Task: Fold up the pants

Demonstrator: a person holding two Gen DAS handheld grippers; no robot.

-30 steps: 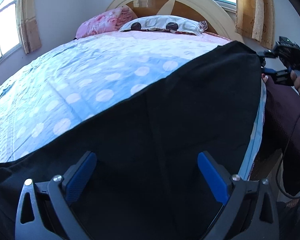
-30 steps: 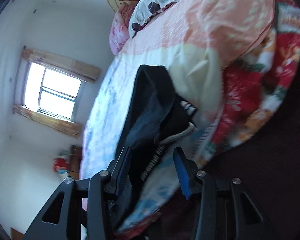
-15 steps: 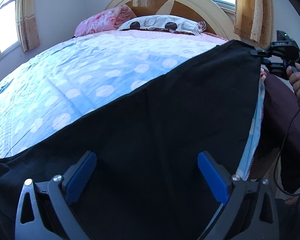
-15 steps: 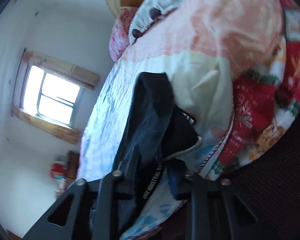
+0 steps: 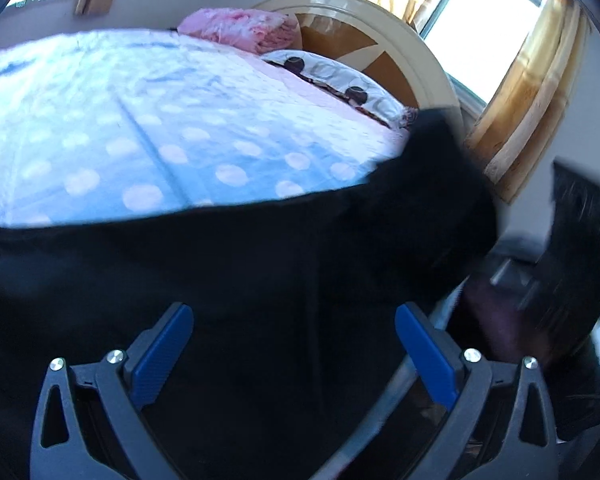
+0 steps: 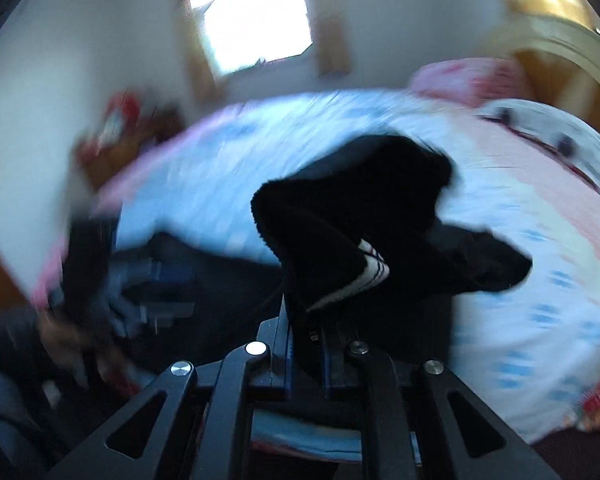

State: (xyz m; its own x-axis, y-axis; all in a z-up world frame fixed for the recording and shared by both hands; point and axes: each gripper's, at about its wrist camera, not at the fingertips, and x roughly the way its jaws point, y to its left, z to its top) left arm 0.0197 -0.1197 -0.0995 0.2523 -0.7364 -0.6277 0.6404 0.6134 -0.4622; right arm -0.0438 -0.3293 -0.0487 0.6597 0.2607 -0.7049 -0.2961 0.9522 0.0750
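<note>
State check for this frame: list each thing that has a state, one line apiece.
Black pants: one end lifted and bunched, the rest spread on the bed.
Right gripper: jaws just closed, clamped on the pants' fabric.
Left gripper: open above the pants, holding nothing.
Polka-dot bedspread: spread flat.
Patterned pillow: lying at the headboard.

Counts: 1 pair of black pants (image 5: 260,280), bunched in the right wrist view. 2 grippers: left gripper (image 5: 296,356), right gripper (image 6: 306,356); 2 blue fingers (image 5: 162,354) each. 1 bed (image 5: 140,132), 1 headboard (image 5: 384,32) at 1 o'clock. 2 pillows: pink pillow (image 5: 240,30) at 12, spotted pillow (image 5: 340,80) just right of it. 2 windows across both views, 1 curtain (image 5: 528,96) at 2 o'clock.
</note>
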